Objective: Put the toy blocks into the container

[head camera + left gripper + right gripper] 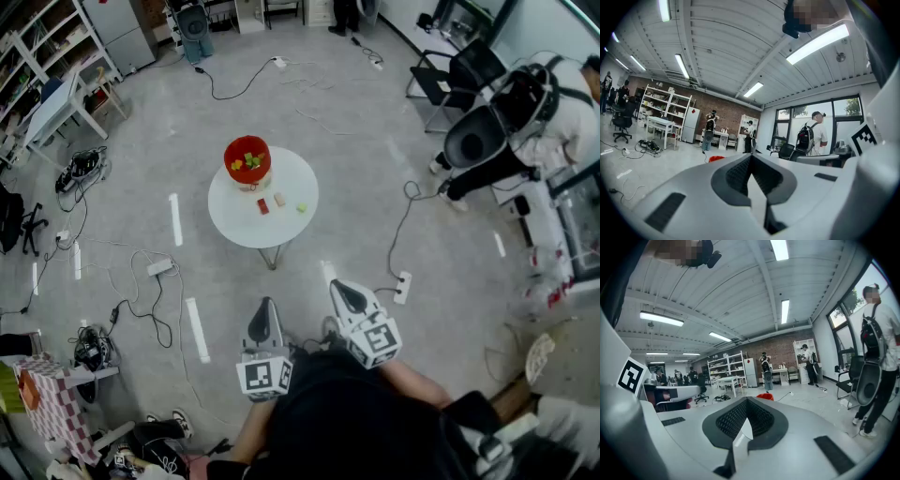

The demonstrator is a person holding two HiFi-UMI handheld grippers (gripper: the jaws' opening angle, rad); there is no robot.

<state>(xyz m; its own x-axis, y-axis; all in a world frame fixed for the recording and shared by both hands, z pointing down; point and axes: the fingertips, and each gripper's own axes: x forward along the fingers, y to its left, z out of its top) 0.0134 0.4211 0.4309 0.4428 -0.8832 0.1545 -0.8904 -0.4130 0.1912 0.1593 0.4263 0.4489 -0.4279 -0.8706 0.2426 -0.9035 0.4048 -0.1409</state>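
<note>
**Both grippers shut and empty, blocks well out of reach**

The left gripper (266, 307) and right gripper (343, 292) sit close to the person's body. Each has its dark, textured pads pressed together on nothing. From where I stand the work is well apart from them, on a round white table (239, 225) with a smooth top. It carries a red container (251, 178) that already holds several yellow and green pieces. Three loose ones lie beside it: a red block (262, 206), a tan block (279, 199) and a green block (301, 208). They look small, hard, light and flat-sided. I'd guess a pinch across two opposite faces would hold, though the slick tabletop may let them skid.
</note>
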